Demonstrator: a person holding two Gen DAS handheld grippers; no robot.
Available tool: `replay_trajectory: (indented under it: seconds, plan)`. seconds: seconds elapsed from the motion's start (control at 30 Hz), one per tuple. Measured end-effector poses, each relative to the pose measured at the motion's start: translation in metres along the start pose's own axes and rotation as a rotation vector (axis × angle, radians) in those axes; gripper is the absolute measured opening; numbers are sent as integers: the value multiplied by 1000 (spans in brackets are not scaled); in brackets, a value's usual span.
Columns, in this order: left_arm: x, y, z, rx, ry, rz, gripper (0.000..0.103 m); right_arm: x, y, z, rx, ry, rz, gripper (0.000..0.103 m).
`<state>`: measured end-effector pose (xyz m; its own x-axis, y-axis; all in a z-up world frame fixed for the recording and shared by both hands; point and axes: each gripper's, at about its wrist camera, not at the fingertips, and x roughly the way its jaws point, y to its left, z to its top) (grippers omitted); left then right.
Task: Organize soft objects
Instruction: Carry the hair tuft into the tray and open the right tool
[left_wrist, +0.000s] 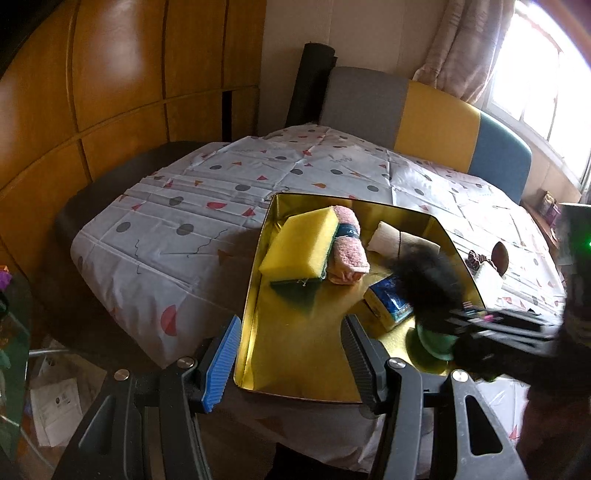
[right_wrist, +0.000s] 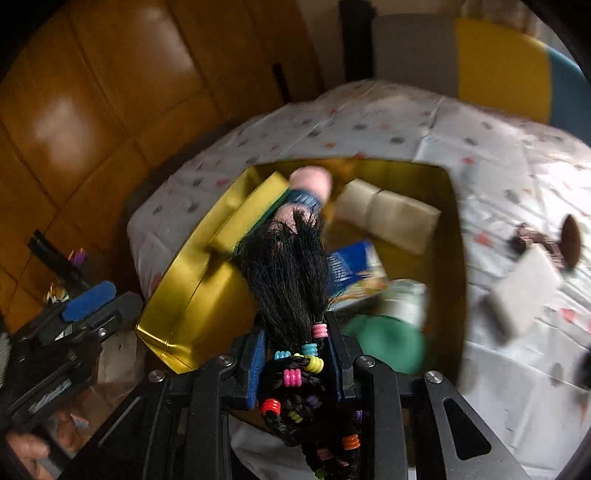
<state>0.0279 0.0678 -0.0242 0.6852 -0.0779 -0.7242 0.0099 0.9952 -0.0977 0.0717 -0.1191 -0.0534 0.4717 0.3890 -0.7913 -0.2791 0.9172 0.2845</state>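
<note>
A gold tray (left_wrist: 258, 243) sits on the patterned tablecloth. In it lie a yellow-green sponge (left_wrist: 295, 247), a rolled pink towel (left_wrist: 349, 247), a beige cloth roll (left_wrist: 388, 240), a blue packet (left_wrist: 388, 302) and a green object (left_wrist: 432, 339). My left gripper (left_wrist: 291, 358) is open and empty over the tray's near-left edge. My right gripper (right_wrist: 295, 354) is shut on a black hair bundle with coloured beads (right_wrist: 291, 266), held above the tray (right_wrist: 177, 295). The bundle (left_wrist: 428, 280) shows from the right in the left wrist view.
The table (left_wrist: 184, 206) has a white cloth with dots and triangles. A brown round item and small things (right_wrist: 569, 243) lie to the right of the tray. A grey, yellow and blue chair back (left_wrist: 436, 114) stands behind. Wooden panels are on the left.
</note>
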Motion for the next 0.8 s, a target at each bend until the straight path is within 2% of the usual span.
replay_trajectory:
  seconds: [0.07,0.17,0.37,0.6,0.7,0.8]
  plan:
    - [1,2,0,-4,3,0,57,17,6,1,-6,37,16,29]
    - [5,4,-2,-7,12,2,57,37,12,-1,-20,79,-5,30]
    - [7,5,-4,-8,20,4,57,60,5,-5,-12,115,-89,33]
    - [6,3,-4,-4,17,5,57,46,4,-11,-26,93,-77,49]
    - [4,1,-3,4,12,7,57,32,8,-12,-44,48,-72,58]
    - [2,-1,-2,10,8,10,57,15,10,-12,-53,4,-63,62]
